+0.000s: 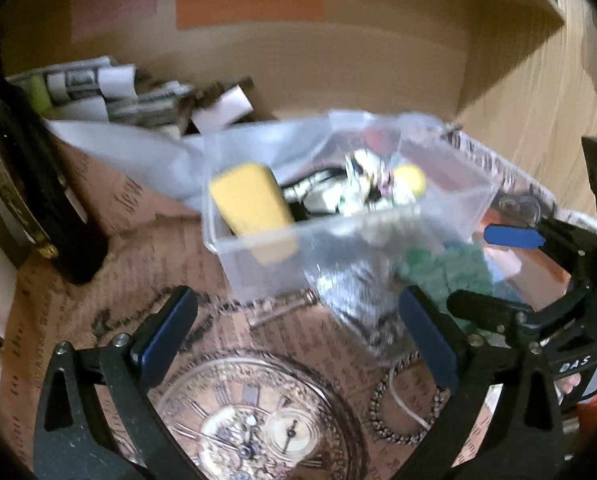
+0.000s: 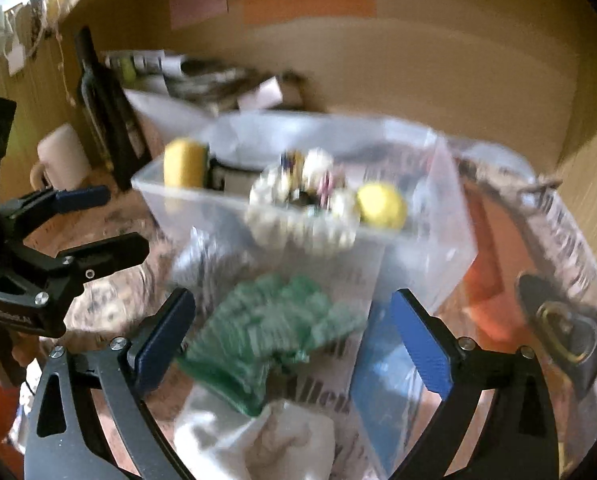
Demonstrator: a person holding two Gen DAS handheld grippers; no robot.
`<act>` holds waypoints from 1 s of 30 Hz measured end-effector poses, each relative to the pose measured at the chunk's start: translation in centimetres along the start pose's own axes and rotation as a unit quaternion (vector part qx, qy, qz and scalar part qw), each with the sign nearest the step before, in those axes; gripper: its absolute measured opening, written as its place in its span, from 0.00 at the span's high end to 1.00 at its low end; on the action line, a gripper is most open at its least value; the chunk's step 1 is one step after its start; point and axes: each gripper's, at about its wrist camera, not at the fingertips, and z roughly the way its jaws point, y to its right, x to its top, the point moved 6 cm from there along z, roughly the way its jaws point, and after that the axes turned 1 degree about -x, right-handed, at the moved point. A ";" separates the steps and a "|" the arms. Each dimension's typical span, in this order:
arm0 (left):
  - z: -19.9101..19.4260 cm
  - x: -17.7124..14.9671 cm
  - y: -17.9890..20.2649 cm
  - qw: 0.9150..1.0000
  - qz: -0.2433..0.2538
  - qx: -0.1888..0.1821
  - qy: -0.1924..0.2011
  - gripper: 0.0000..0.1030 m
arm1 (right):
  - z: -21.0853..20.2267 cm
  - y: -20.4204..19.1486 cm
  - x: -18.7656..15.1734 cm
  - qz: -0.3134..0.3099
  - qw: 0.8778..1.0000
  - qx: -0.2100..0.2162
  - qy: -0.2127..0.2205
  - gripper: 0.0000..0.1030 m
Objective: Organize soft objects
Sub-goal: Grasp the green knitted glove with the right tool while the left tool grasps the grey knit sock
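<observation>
I see a clear plastic tub (image 1: 338,208) in the middle of both views, standing on a surface (image 1: 146,264) covered with a brown printed sheet showing an old pocket watch (image 1: 254,424) and script I cannot read. Inside the tub lie a yellow sponge-like block (image 1: 254,204) at its left end, a white patterned soft bundle (image 2: 302,200) in the middle and a small yellow ball (image 2: 380,205) towards the right; motion blur hides finer detail. Just in front of the tub, outside it, a green knitted cloth (image 2: 270,332) sits on top of a clear bag (image 2: 378,360) with something blue in it, and a pale crumpled cloth (image 2: 266,436) lies nearest my right camera. A grey shiny bag (image 1: 358,300) leans against the tub's front wall.

My left gripper (image 1: 294,332) hovers low over the watch print, jaws apart and holding nothing, pointed at the tub. My right gripper (image 2: 294,336) has its jaws apart on either side of the green cloth, though I cannot tell whether the pads touch it.

Behind the tub a cardboard wall (image 1: 338,52) carries pink, green and orange paper strips with no writing I can make out. A dark bottle (image 2: 106,108) and a pale mug (image 2: 62,156) stand at the left. Large black letters show through the clear bag, but they are too blurred to read.
</observation>
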 end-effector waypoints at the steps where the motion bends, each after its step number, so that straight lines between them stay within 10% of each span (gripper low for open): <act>1: 0.4 -0.3 0.2 1.000 0.001 -0.004 -0.007 0.01 | 0.2 0.1 -0.3 -0.001 1.000 0.000 -0.007 0.10; 14: 3.8 -0.4 2.8 0.998 0.003 -0.039 -0.041 0.04 | -0.2 0.8 -1.7 0.012 1.000 0.016 -0.013 0.74; 30: 1.9 -1.0 4.2 0.996 0.011 -0.081 -0.032 0.70 | -5.4 2.4 0.7 0.027 0.997 -0.006 0.079 0.76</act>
